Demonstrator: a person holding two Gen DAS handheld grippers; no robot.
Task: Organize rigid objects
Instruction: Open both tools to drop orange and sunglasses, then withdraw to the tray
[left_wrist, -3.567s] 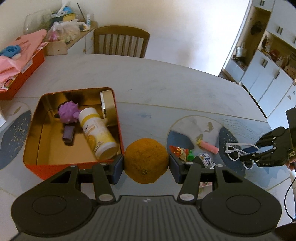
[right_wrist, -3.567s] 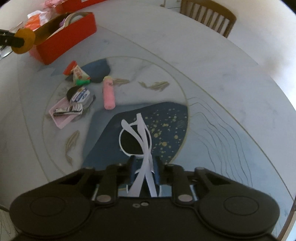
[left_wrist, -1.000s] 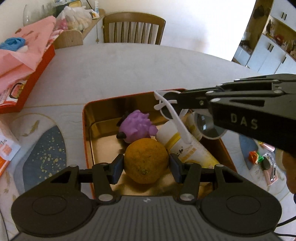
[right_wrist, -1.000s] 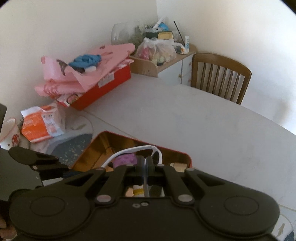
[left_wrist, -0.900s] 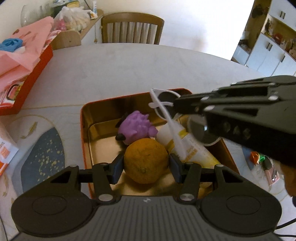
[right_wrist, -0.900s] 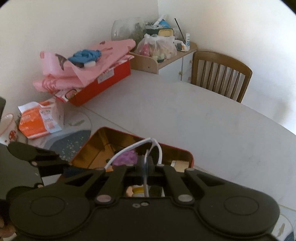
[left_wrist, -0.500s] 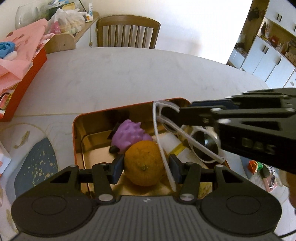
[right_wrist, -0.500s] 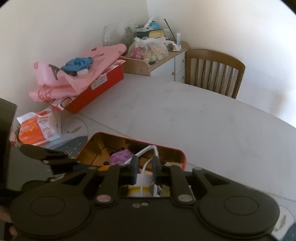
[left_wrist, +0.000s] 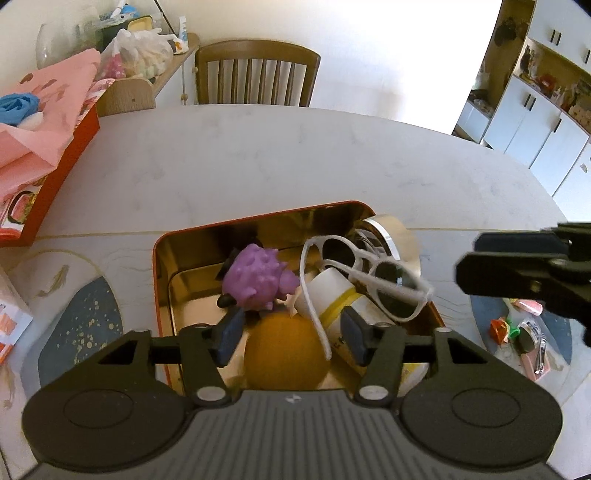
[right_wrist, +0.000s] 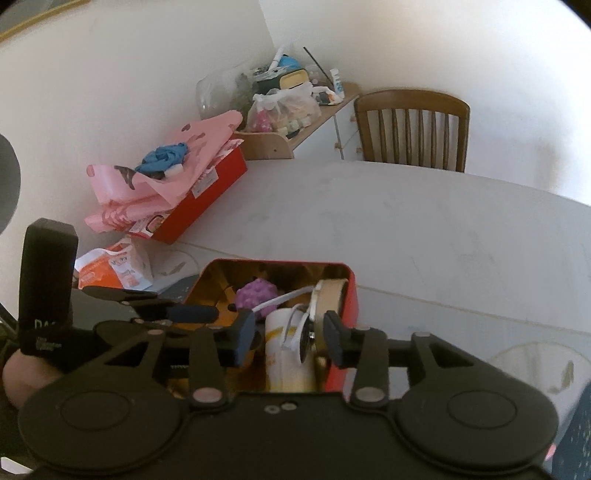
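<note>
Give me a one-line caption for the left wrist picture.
Open left tongs above an orange in a red tin.

Bright daylight, blown-out back wall (left_wrist: 388, 74); fisheye bending at edges; slight blur.

Little could be read. In the right wrist view, the black body of the left gripper (right_wrist: 229, 334), off to the right gripper's left, bore pale letters beginning "DA", the rest hidden. Print on the orange-and-white packet (right_wrist: 110, 273) beyond it was too blurred to read.
</note>
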